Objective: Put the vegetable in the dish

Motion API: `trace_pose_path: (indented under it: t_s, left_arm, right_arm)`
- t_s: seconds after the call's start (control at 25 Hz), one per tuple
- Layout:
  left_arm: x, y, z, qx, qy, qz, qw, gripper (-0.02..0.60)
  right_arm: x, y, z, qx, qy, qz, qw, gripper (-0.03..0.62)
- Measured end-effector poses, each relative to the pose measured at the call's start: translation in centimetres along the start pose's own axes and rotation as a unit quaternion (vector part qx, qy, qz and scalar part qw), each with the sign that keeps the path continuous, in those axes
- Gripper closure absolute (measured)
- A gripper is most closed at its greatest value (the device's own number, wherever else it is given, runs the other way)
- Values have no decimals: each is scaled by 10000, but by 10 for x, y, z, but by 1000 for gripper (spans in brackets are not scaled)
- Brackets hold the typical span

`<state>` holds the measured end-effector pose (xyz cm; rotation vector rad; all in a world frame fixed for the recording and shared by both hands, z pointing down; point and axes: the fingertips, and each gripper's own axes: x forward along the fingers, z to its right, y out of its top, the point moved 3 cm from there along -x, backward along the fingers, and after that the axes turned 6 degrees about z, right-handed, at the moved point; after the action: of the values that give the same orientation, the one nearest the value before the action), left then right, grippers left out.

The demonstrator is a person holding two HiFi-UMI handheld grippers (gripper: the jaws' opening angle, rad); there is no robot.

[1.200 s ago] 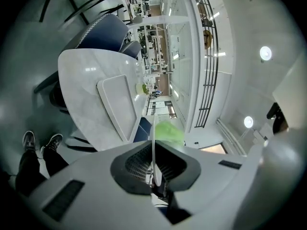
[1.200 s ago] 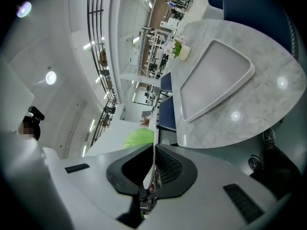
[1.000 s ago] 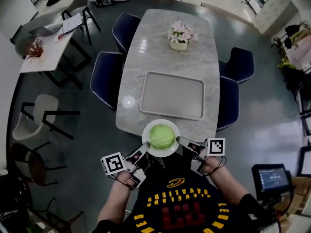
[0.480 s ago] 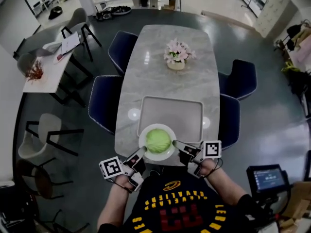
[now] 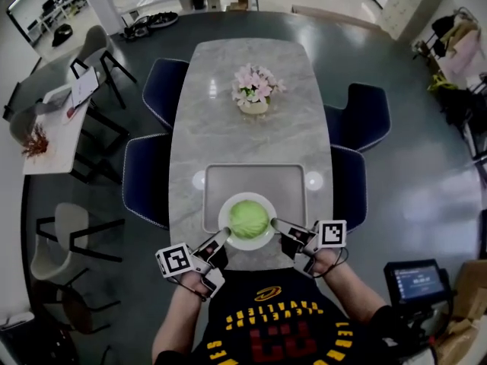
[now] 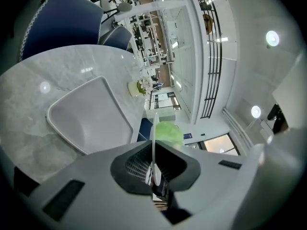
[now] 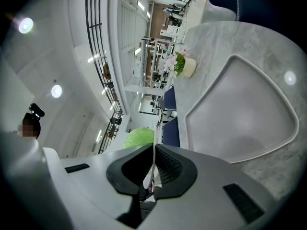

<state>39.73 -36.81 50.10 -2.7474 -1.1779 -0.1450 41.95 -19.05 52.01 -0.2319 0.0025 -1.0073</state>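
Head view: a person stands at the near end of a long marble tabletop (image 5: 247, 135) with 2 grippers held out in front. Between them is a white dish (image 5: 247, 244) with a round green cabbage (image 5: 248, 218) sitting in its middle. The left gripper (image 5: 221, 236) has the dish's near-left rim and the right gripper (image 5: 278, 223) its near-right rim. The dish overlaps the near edge of a grey tray (image 5: 255, 179); whether it rests on the tray or hangs just above it I cannot tell. Farther along the tabletop stands a pot of pink flowers (image 5: 256, 90), with navy chairs (image 5: 149, 173) down both sides.

Left gripper view: the left gripper (image 6: 154, 150) has its jaws pinched together on the dish (image 6: 155, 128), seen edge-on as a thin white line. The cabbage (image 6: 169, 131) bulges just beyond on the right of that edge. The tray (image 6: 88, 116) lies to the left and the flowers (image 6: 139, 86) past it.

Right gripper view: the right gripper (image 7: 153, 151) is likewise clamped on the dish (image 7: 154, 131) rim, the cabbage (image 7: 139, 137) showing to the left. The tray (image 7: 244, 119) spreads out on the right, the flowers (image 7: 183, 65) beyond it.
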Motion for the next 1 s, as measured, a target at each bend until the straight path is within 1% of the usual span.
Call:
trace_pose_path:
  t_s: [0.08, 0.24, 0.36, 0.48, 0.64, 0.72, 0.8, 0.88, 0.92, 1.0]
  left_arm:
    - [7, 6, -4, 81, 22, -208, 9997, 568]
    - [16, 19, -5, 147, -94, -608, 9980, 568]
    - [19, 27, -14, 246, 12, -839, 9962, 568]
    - [27, 32, -15, 185, -144, -995, 9948, 568]
    - [37, 34, -23, 227, -153, -1215, 9922, 568]
    - [42, 36, -26, 308, -156, -1300, 9909, 568]
    - [47, 37, -29, 375, -219, -1365, 9897, 568]
    - [50, 38, -38, 442, -85, -1423, 9888, 568]
    - [53, 39, -40, 436, -98, -1441, 9886, 568]
    - [61, 40, -39, 330, -317, -1450, 9884, 568]
  right_arm:
    - [0, 3, 2, -27, -39, 157, 9999, 576]
    - [4, 3, 4, 40, -145, 488, 9987, 576]
    - [5, 2, 9, 15, -221, 654, 9976, 576]
    - [9, 1, 15, 8, -300, 746, 9968, 576]
    - [7, 1, 26, 64, -418, 822, 9957, 576]
    - [6, 4, 31, -66, -454, 826, 9955, 576]
    - [6, 5, 35, -50, -465, 853, 9953, 576]
    - [6, 8, 42, -29, -479, 867, 9951, 576]
    - [7, 10, 45, -21, -487, 869, 9950, 576]
    - [9, 13, 52, -23, -520, 864, 9949, 576]
